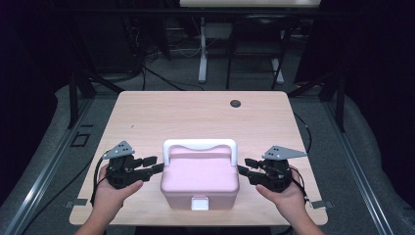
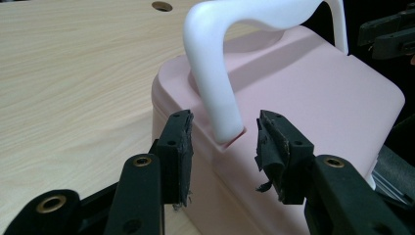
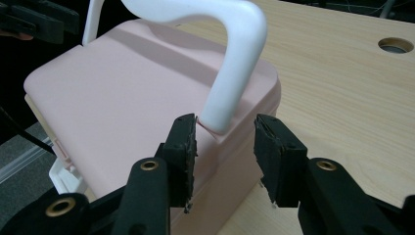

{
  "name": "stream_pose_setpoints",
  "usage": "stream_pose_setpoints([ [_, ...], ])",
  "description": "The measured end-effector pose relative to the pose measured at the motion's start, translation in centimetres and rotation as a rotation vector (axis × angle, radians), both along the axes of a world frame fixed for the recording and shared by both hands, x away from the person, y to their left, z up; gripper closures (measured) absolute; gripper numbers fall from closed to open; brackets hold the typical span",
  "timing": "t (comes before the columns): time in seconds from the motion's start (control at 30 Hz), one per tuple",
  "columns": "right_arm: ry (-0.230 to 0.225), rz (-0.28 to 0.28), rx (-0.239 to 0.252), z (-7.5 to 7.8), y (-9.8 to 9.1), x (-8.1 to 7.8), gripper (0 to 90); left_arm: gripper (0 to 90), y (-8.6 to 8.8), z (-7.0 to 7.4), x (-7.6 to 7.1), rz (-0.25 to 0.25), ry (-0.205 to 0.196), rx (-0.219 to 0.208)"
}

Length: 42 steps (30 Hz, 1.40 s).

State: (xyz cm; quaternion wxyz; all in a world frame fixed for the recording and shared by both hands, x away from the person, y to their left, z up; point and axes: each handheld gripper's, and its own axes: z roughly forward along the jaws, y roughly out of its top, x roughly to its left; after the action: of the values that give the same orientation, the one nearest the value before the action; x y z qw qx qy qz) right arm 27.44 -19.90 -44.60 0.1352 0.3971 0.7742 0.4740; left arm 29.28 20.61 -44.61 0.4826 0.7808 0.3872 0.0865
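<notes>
A light wooden table (image 1: pixel 195 110) — a pink box (image 1: pixel 200 181) stands on it.

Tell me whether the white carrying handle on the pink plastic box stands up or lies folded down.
Up. The white carrying handle arches above the lid of the pink plastic box, with a gap beneath it.

The left gripper (image 1: pixel 151 164) and the right gripper (image 1: pixel 246 166) were both black, blocky tools, each topped by a grey three-cornered plate dotted with small dark holes. A thin black cable trailed from each one. Seen close in the gripper views, each had two black jaws on flat linked arms with brass-coloured rivets at the joints. The left gripper's pads (image 2: pixel 178 147) were dark, rough and frayed at their lower edges. Both forearms were bare, with no sleeves.
</notes>
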Motion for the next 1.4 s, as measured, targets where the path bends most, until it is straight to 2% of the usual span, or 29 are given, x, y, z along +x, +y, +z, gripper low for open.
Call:
stream_pose_setpoints([
  [0.23,-0.003,0.012,0.010,0.1,0.6,0.8,59.3,54.6,-0.7,-0.1,0.8,-0.001,0.005,0.008],
  [0.53,0.018,0.014,0.031,-0.3,1.2,1.7,57.9,54.4,-1.4,-0.5,1.5,-0.011,0.015,-0.003],
  [0.77,0.018,0.020,0.027,-0.6,1.6,2.0,59.6,56.4,-2.0,-0.7,1.7,-0.012,0.023,-0.011],
  [0.9,0.008,0.015,0.029,-0.7,1.7,2.0,62.6,58.8,-2.0,-0.7,1.8,-0.006,0.022,-0.011],
  [1.03,-0.004,0.005,0.027,-0.8,1.7,1.8,65.5,61.7,-1.9,-0.6,1.5,-0.005,0.004,0.000],
  [1.17,-0.034,0.002,0.018,-0.6,1.7,1.4,67.8,64.7,-1.9,-0.4,1.1,-0.003,-0.019,0.018],
  [1.4,-0.071,0.011,-0.003,-0.3,1.8,0.6,69.0,66.8,-1.8,-0.3,0.4,-0.006,-0.035,0.015],
])
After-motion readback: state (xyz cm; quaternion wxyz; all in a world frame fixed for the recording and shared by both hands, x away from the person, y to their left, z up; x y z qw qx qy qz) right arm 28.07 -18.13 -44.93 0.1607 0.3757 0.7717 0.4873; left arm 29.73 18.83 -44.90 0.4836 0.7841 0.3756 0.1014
